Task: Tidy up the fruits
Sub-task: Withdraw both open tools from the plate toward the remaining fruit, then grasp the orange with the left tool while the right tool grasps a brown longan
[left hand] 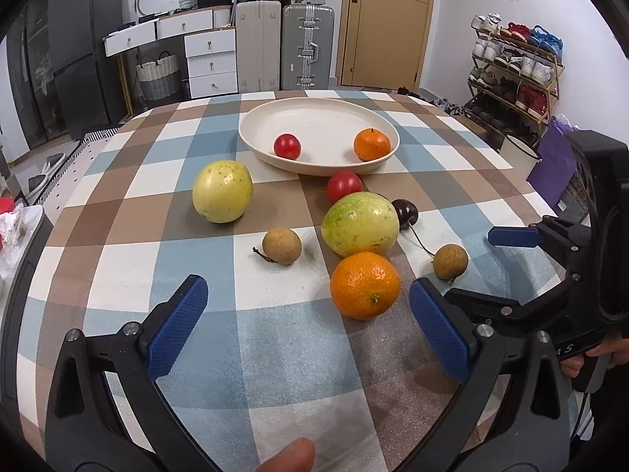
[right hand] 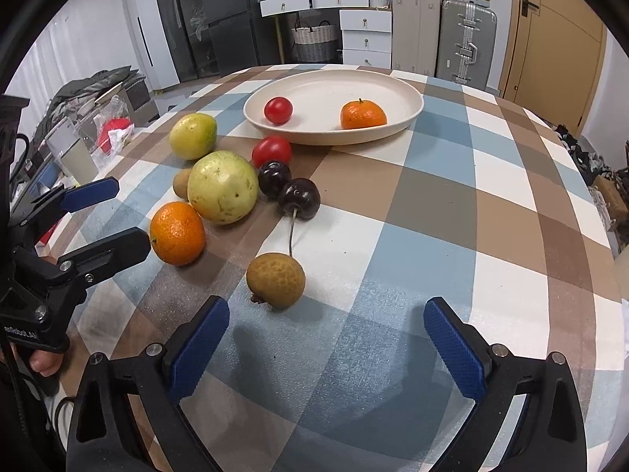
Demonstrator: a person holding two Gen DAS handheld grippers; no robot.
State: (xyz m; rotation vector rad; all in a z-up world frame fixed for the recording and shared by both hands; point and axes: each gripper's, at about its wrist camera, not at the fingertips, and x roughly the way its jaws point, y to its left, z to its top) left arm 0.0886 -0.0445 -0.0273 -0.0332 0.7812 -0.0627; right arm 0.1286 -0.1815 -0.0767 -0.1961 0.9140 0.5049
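The cream plate (left hand: pixel 251 137) holds two fruits: a red tomato (left hand: pixel 287 146) at its 8 o'clock and a small orange (left hand: pixel 372 144) at 4 o'clock. All other fruit lies on the checked cloth (left hand: pixel 452 149).

Just outside the plate's near rim sits a second tomato (left hand: pixel 344 185). Behind a green guava (left hand: pixel 359 223), the left view shows only part of one dark cherry (left hand: pixel 405 212); the right view shows two cherries (right hand: pixel 274 179) touching. A big orange (left hand: pixel 365 285) touches the guava at 6 o'clock. A second guava (left hand: pixel 222 190) lies apart at 9 o'clock. Two longans (left hand: pixel 282 246) lie nearby.

Left tongs (left hand: pixel 306 328) and right tongs (right hand: pixel 326 348) gape wide, empty.
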